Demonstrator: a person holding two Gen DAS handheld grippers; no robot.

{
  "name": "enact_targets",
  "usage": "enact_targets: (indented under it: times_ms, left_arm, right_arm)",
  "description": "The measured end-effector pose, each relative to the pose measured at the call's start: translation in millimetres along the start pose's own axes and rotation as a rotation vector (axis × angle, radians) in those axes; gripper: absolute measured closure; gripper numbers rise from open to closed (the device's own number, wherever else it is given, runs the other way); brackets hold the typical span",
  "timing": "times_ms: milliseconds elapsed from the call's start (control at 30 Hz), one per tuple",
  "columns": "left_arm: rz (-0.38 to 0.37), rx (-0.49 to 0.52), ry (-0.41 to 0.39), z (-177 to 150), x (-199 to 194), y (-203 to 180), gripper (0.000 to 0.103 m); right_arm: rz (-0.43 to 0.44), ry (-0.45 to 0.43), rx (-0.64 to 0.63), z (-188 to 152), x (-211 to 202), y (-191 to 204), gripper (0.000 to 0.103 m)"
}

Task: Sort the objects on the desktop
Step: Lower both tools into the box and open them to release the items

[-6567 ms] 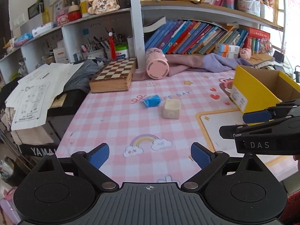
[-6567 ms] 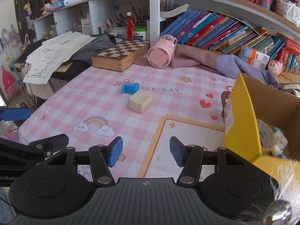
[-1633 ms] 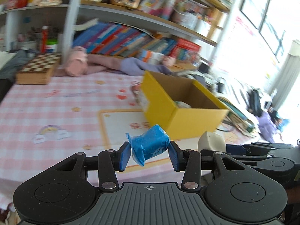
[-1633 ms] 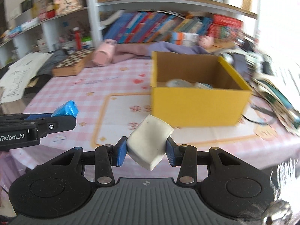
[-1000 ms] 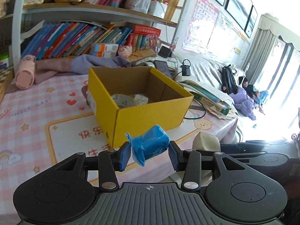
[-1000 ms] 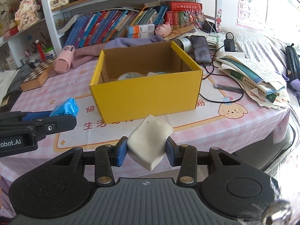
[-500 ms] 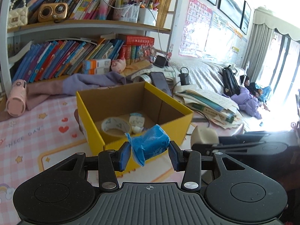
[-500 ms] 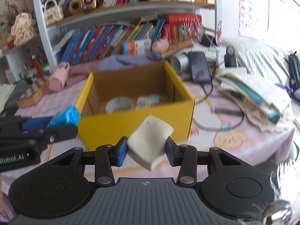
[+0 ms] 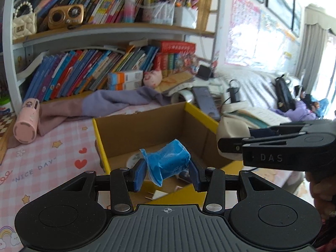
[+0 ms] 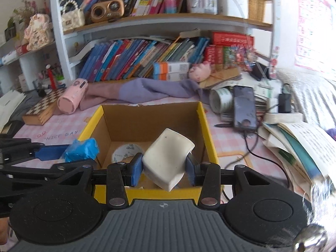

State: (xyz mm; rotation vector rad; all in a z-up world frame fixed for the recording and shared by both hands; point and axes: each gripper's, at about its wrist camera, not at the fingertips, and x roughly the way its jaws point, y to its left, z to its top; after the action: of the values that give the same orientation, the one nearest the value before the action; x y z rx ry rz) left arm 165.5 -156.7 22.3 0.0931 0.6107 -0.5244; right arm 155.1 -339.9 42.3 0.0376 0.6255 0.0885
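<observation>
My left gripper (image 9: pixel 167 173) is shut on a blue wrapped block (image 9: pixel 168 161), held above the open yellow cardboard box (image 9: pixel 100 140). My right gripper (image 10: pixel 164 171) is shut on a cream-white eraser block (image 10: pixel 168 159), also over the box (image 10: pixel 206 130). In the left wrist view the right gripper with the cream block (image 9: pixel 231 134) comes in from the right, over the box's right wall. In the right wrist view the left gripper with the blue block (image 10: pixel 82 148) reaches in from the left. A tape roll (image 10: pixel 124 153) lies on the box floor.
A pink cylinder (image 10: pixel 72 97) and a chessboard box (image 10: pixel 42 107) lie behind the box on the left. A purple cloth (image 10: pixel 151 90) runs along the shelf of books. A phone (image 10: pixel 244 107), cables and stacked papers (image 10: pixel 304 138) sit to the right.
Both grippers have moved forward with their blocks, from in front of the box's near wall to above its opening. The box interior now fills the middle of both views.
</observation>
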Motion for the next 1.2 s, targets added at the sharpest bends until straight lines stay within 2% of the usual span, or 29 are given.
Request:
enact_targets:
  times_ms: [200,367,600,833,1000,1100,1167,1200]
  left_arm:
    - [0.043,-0.006,0.097,5.8,35.5,-6.3,0.06]
    - [0.069,-0.039,0.21,5.3,64.5,-7.5,0.06]
    - [0.086,-0.027,0.264,5.7,79.9,-17.7,0.06]
    - [0.084,-0.064,0.272,6.3,86.9,-16.2,0.059]
    - [0.113,-0.072,0.253,3.9,85.6,-16.4,0.05]
    - [0.139,-0.057,0.22,2.8,80.3,-20.3,0.045]
    - [0.139,-0.054,0.183,2.2,72.5,-22.8,0.033]
    - [0.136,-0.053,0.166,1.8,68.9,-24.6,0.032]
  right_arm:
    - [0.061,0.082,-0.06,12.3,45.3,-10.0,0.063]
    - [0.123,0.171,-0.079,18.2,83.4,-16.7,0.063]
    - [0.212,0.279,-0.105,23.0,119.3,-18.0,0.063]
    - [0.269,0.33,-0.123,22.2,137.4,-14.8,0.06]
    - [0.302,0.322,-0.097,23.5,139.5,-17.1,0.058]
    - [0.318,0.278,-0.096,24.4,131.2,-16.9,0.047]
    - [0.327,0.229,-0.091,26.6,123.0,-18.6,0.04]
    - [0.326,0.207,-0.09,27.5,119.1,-19.1,0.04]
